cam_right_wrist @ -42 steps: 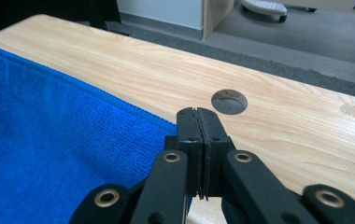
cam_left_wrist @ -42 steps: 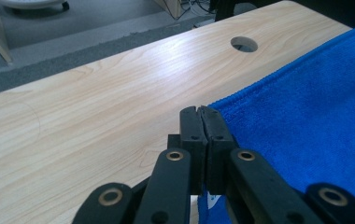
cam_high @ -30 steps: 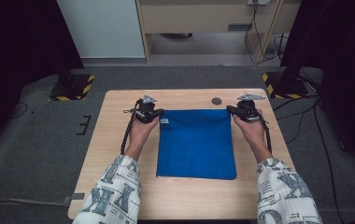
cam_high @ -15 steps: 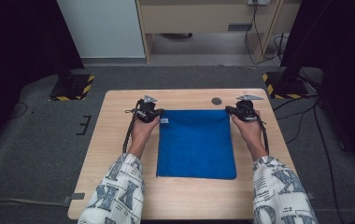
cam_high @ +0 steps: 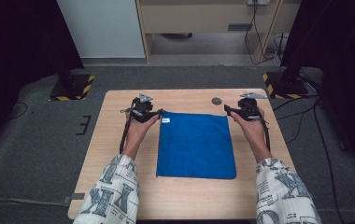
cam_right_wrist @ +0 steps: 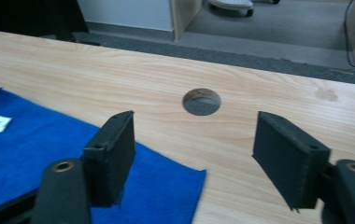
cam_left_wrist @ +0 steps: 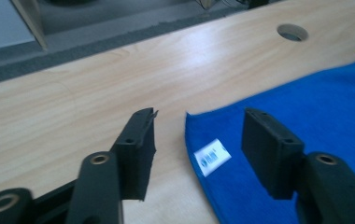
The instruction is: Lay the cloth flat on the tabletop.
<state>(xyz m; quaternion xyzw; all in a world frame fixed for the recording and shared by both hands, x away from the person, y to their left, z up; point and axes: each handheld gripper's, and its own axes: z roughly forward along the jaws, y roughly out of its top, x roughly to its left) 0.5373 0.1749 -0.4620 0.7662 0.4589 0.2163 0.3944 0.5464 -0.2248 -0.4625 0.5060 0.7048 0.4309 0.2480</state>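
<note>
A blue cloth [cam_high: 195,144] lies spread flat on the wooden table [cam_high: 185,200], a small white label [cam_left_wrist: 211,156] near its far left corner. My left gripper [cam_high: 159,113] sits low at that corner. Its jaws have just been opening, and the corner of the cloth [cam_left_wrist: 306,121] rests on the table between them with neither pad pressing on it. At the far right corner my right gripper [cam_high: 227,111] has also just been opening its jaws. In the right gripper view the cloth [cam_right_wrist: 49,154] ends in a corner lying loose below the gap of the right gripper [cam_right_wrist: 194,135].
A round cable hole [cam_right_wrist: 202,101] is cut in the tabletop just beyond the cloth's far right corner, also seen as the hole [cam_high: 216,101]. Past the table's far edge are grey floor, a wooden cabinet [cam_high: 203,18] and black stands with striped bases [cam_high: 73,88].
Both grippers' jaws have spread apart and let go of the cloth's far corners. The hands have stayed where they were, and the cloth lies flat.
</note>
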